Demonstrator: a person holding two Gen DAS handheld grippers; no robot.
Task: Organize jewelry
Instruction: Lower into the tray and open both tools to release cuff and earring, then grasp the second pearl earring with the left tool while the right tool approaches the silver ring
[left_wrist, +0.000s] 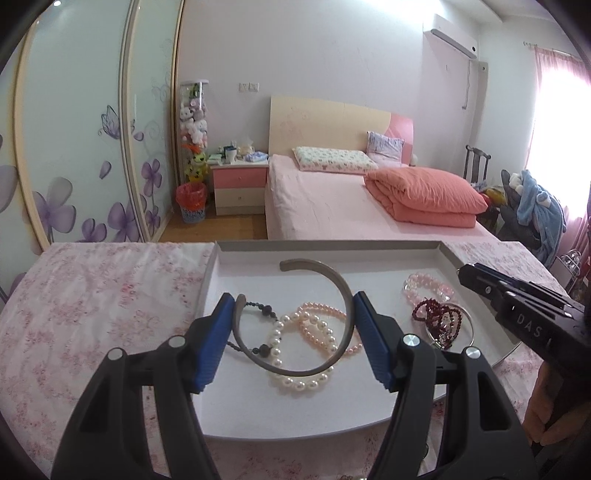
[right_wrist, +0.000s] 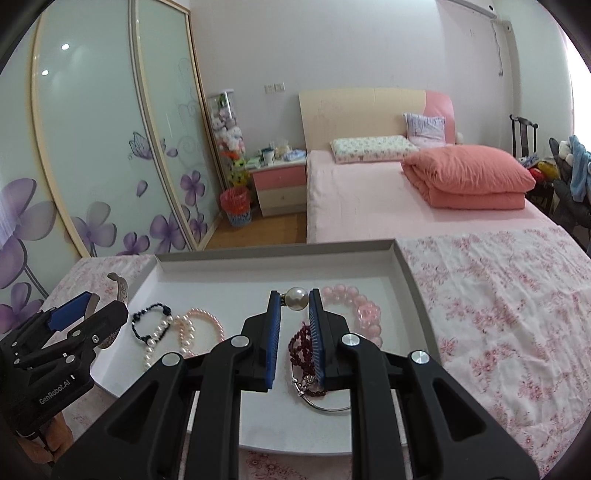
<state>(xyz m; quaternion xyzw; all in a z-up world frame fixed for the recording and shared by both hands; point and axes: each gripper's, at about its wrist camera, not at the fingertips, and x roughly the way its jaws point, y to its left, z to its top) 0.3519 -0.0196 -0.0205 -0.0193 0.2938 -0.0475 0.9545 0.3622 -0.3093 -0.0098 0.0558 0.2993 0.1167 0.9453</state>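
The left gripper (left_wrist: 293, 332) has its fingers (left_wrist: 218, 343) clamped across a grey metal cuff bangle (left_wrist: 334, 284), held above the white tray (left_wrist: 424, 251), while the right gripper (right_wrist: 293, 332) pinches a large pearl ornament (right_wrist: 297, 298) between nearly closed fingers over the tray's middle. Inside the tray, a white pearl bracelet (left_wrist: 295, 384), a pink pearl bracelet (left_wrist: 321, 332), a dark beaded bracelet (right_wrist: 149, 321), a pink crystal bracelet (right_wrist: 364, 310), a garnet strand (right_wrist: 301, 345) and a thin silver bangle (right_wrist: 325, 408) lie loosely overlapped. Sorting looks barely underway, with most pieces left to arrange.
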